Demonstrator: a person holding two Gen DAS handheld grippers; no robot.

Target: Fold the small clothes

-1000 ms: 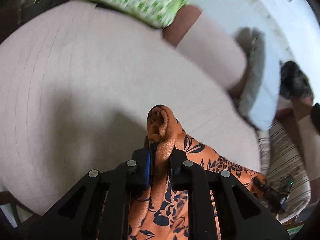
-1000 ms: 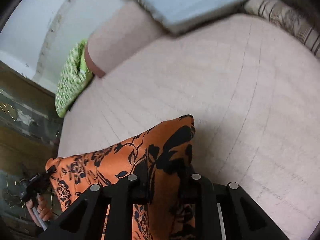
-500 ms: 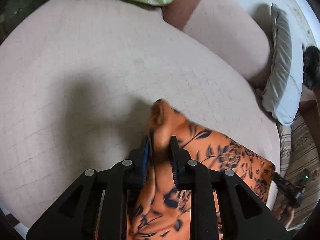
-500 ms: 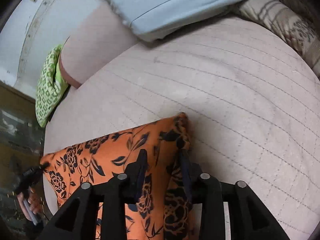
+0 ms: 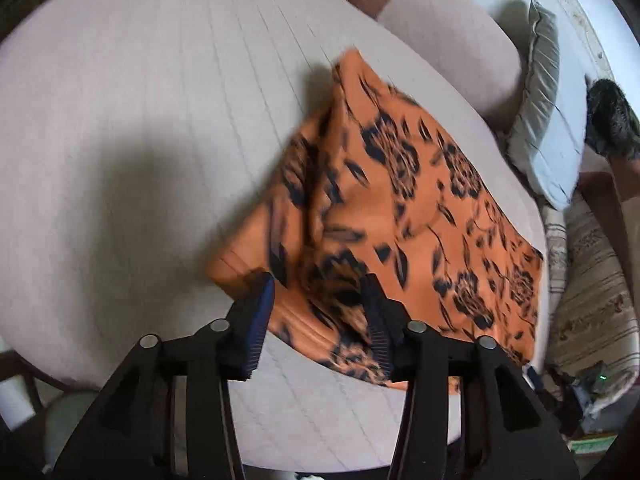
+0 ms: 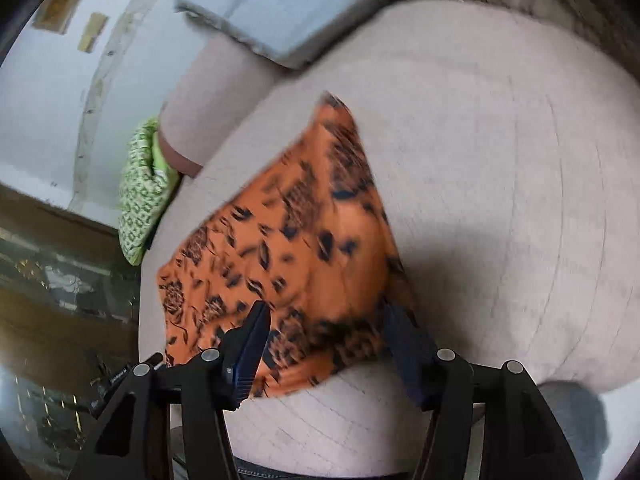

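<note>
An orange garment with a dark floral print lies spread and folded over on the pale quilted seat cushion. It also shows in the right wrist view. My left gripper is open and empty, raised above the garment's near left edge. My right gripper is open and empty, above the garment's near right edge. The image is motion-blurred.
A green patterned cushion lies at the far left end of the sofa. A grey-blue cushion leans at the back right, also in the right wrist view. A striped cushion sits at the right. The cushion's front edge is close below the grippers.
Both grippers were shut on the garment's corners and carried it forward. Now both have opened, let the cloth drop onto the cushion and pulled back.
</note>
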